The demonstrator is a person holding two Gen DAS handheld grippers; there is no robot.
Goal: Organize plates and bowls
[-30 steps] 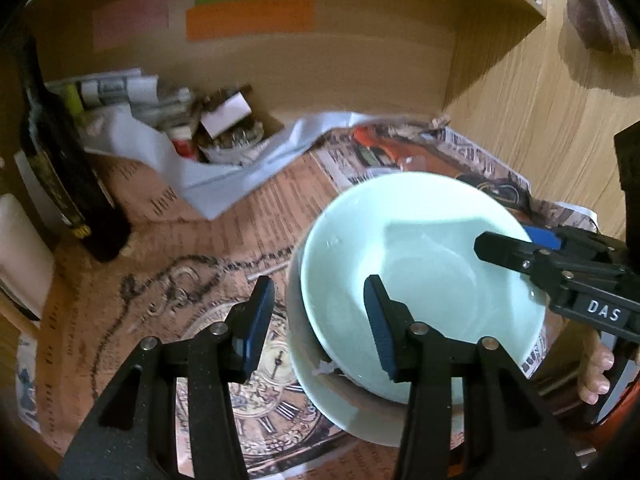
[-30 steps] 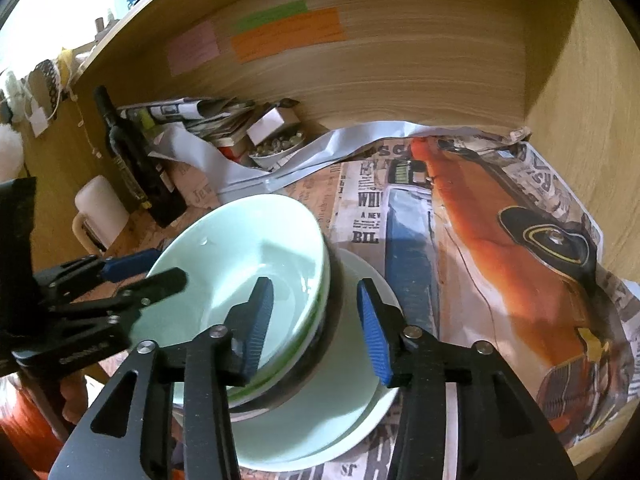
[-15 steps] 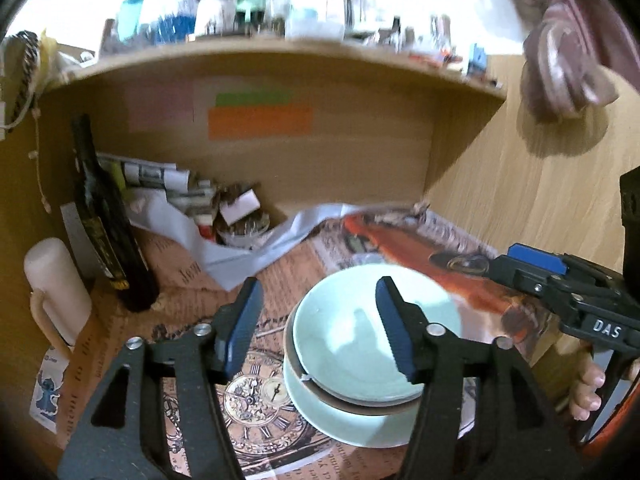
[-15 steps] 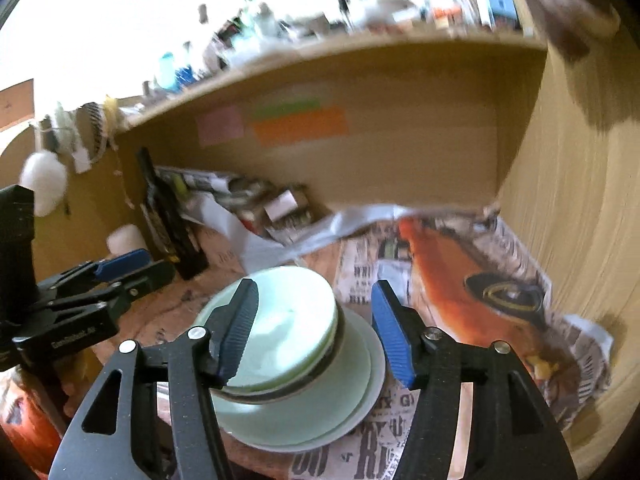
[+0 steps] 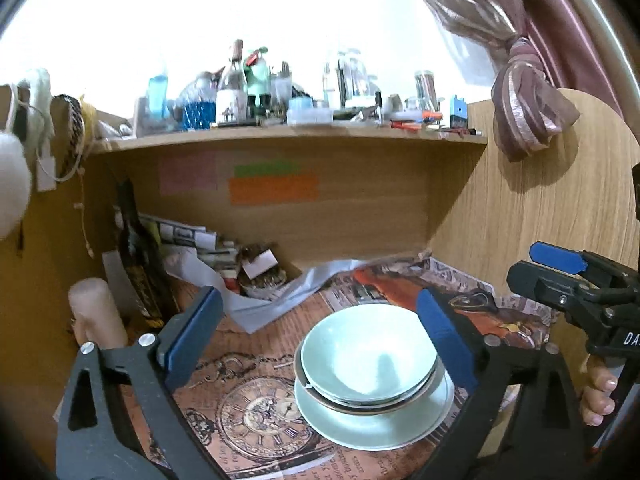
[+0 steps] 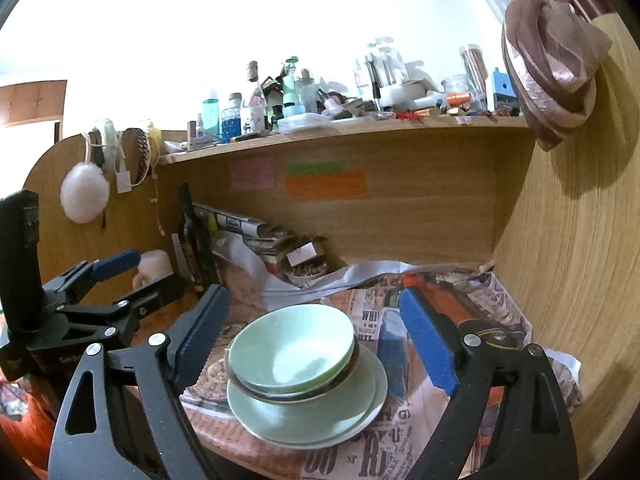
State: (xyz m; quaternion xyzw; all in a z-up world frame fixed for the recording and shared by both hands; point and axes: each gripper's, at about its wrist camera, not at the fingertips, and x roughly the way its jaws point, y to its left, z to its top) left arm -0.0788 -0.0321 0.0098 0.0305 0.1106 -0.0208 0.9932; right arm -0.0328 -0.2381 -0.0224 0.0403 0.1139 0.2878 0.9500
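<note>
The lower dishes of the stack are mostly covered: beneath the top bowl [image 5: 368, 360] only thin rims of further bowls show, and how many there are cannot be counted. The pale green plate [image 5: 376, 424] at the bottom shows only as a ring around them; from the right wrist view a second rim seems to peek out under it, but that is hard to confirm. The items on the upper shelf [image 5: 288, 138] are washed out by bright light behind them. The dark bottle [image 5: 138, 264], ahead and to the left of the left gripper, is dim and its label unreadable. The hand [image 5: 598, 396] on the right gripper is cut off, only fingertips showing.

The left gripper [image 5: 316, 336] has just been opening and its jaws stand wide apart, holding and touching nothing; the stack sits on the paper-covered surface [image 5: 240, 412] ahead of and below it, toward its right finger. The right gripper [image 6: 314, 340] has also just been opening; its jaws are spread wide and empty, with the stack ahead and below, between the lines of its two fingers and clear of both.
</note>
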